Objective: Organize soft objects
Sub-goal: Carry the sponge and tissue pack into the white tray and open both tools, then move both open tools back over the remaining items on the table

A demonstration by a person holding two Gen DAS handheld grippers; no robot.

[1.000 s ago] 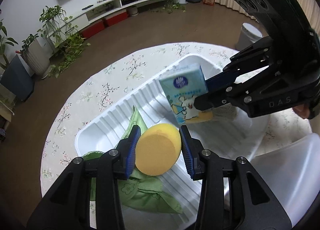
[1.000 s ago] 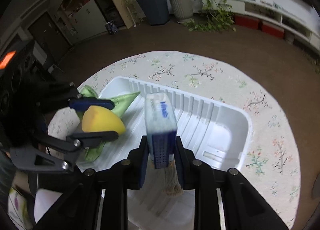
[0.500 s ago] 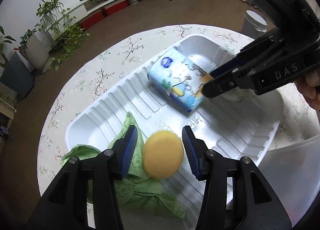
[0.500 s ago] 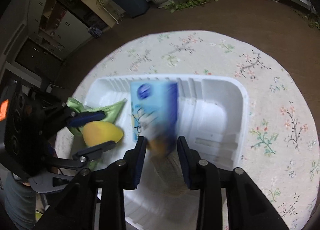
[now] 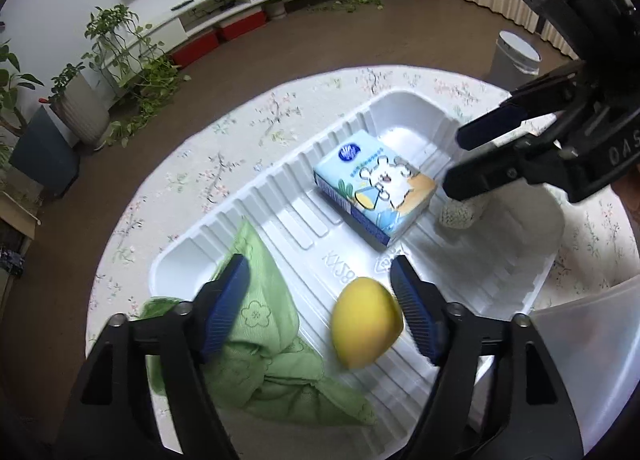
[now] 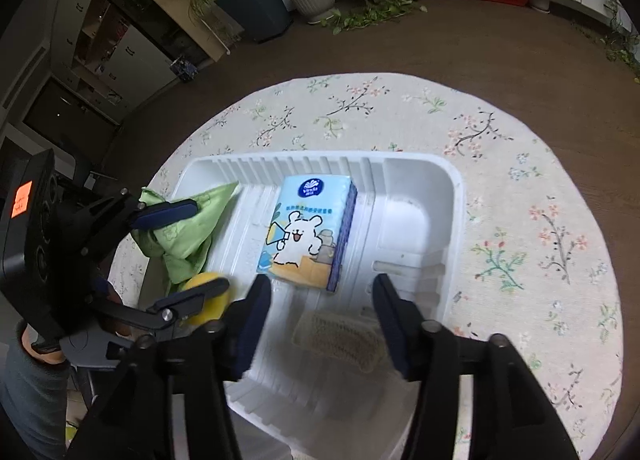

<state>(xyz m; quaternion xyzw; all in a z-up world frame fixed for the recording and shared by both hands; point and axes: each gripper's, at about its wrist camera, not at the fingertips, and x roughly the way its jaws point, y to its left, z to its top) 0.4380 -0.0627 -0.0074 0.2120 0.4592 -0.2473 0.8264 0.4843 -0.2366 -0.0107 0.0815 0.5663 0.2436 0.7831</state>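
Note:
A white ribbed tray (image 5: pixel 404 111) (image 6: pixel 424 179) sits on the round flowered table. A blue tissue pack (image 5: pixel 374 189) (image 6: pixel 308 232) with a bear print lies flat in its middle. The yellow sponge (image 5: pixel 366 326) (image 6: pixel 206 298) rests on the tray floor beside a crumpled green cloth (image 5: pixel 264 344) (image 6: pixel 184 227). My left gripper (image 5: pixel 320 300) is opening above the sponge, its pads clear of it. My right gripper (image 6: pixel 320 300) is also opening, nothing pressed between its pads, above a beige knitted pad (image 6: pixel 340 338) (image 5: pixel 460 213) in the tray.
The flowered tablecloth (image 6: pixel 520 219) surrounds the tray. A translucent plastic container (image 5: pixel 592 364) stands at the near right in the left wrist view. A white bin (image 5: pixel 516 55), potted plants and a low TV shelf lie beyond the table.
Both grippers have opened. The tissue pack dropped from the right gripper and now lies flat in the tray. The sponge left the left gripper and rests on the tray floor.

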